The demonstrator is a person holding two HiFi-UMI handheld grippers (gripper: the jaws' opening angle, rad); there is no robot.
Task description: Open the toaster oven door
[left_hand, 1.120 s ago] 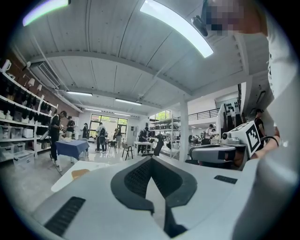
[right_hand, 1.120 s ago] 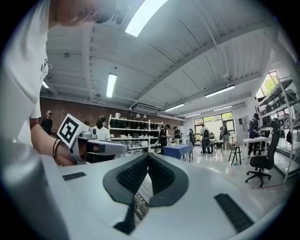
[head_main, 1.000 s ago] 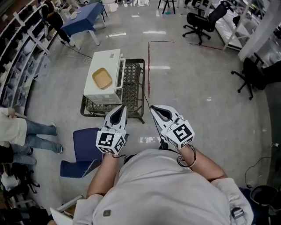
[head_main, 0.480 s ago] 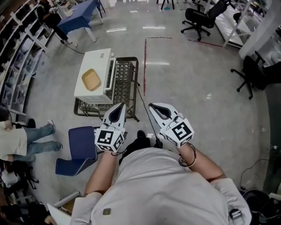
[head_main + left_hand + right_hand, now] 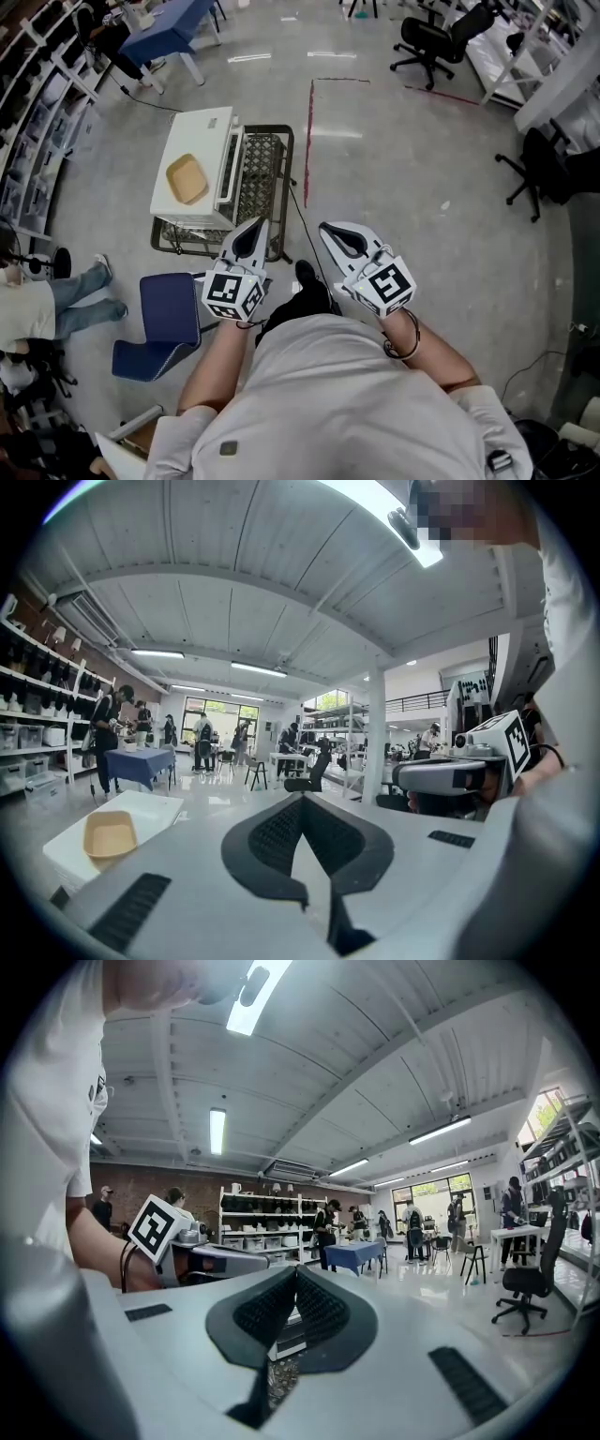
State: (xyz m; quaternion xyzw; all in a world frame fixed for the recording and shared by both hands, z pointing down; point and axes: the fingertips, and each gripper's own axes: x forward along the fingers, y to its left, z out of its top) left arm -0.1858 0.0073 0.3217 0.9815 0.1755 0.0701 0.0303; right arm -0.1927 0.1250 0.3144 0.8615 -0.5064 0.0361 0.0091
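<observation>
1. As far as the pictures show, no part of the task is done. The toaster oven (image 5: 202, 131) sits on a low wire cart (image 5: 265, 173) on the floor, at about 11 o'clock from the person. Its door (image 5: 231, 167) faces 3 o'clock in the head view and looks shut against the body.
2. The left gripper (image 5: 259, 223) and right gripper (image 5: 326, 228) are both held out in front of the chest, well apart from the oven. Each has its jaws pressed together with nothing between them.
3. What is left, as I judge it, is everything: getting close, finding the door's handle, and swinging the door open.
4. Only the head view gives the layout. It shows a tan tray (image 5: 186, 178) on the oven's top and a blue chair (image 5: 169, 305) at 7 o'clock from the cart.
5. The left gripper view shows the oven's white top (image 5: 150, 810) and the tray (image 5: 110, 834) at its 8 o'clock, but not the door.
6. The right gripper view shows a sliver of the oven's front (image 5: 289, 1333) just under its closed jaw tips, with cart mesh (image 5: 278, 1380) below. The sliver is too narrow to pick out a handle.
</observation>
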